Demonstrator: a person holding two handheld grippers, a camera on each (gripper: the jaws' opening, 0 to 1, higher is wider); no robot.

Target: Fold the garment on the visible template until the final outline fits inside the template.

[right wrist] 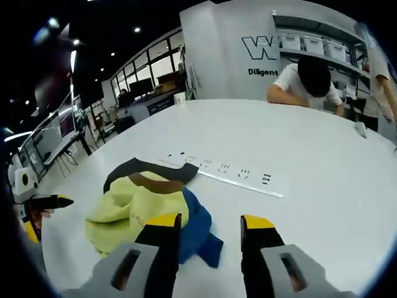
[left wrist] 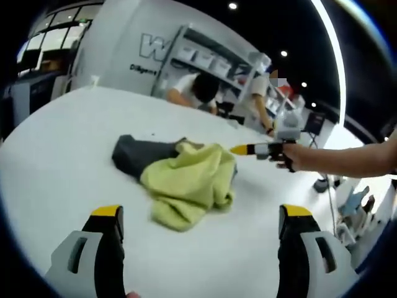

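A crumpled garment (left wrist: pixel 186 180) lies in a heap on the white table (left wrist: pixel 74 143). It is yellow-green with a dark grey part at its far left. In the right gripper view the garment (right wrist: pixel 127 214) also shows a blue part toward my jaws. My left gripper (left wrist: pixel 201 214) is wide open, nothing between its jaws, a short way in front of the heap. My right gripper (right wrist: pixel 211 222) is open right at the heap's blue edge, its left jaw over the cloth. It comes in as the right gripper (left wrist: pixel 239 149), held by a hand beside the garment's right side.
A long white strip with dark marks (right wrist: pixel 229 174) runs across the table behind the garment. One person (right wrist: pixel 310 81) bends over the far table edge and another stands near shelves (left wrist: pixel 211 59). My left gripper (right wrist: pixel 46 210) comes in at the left edge.
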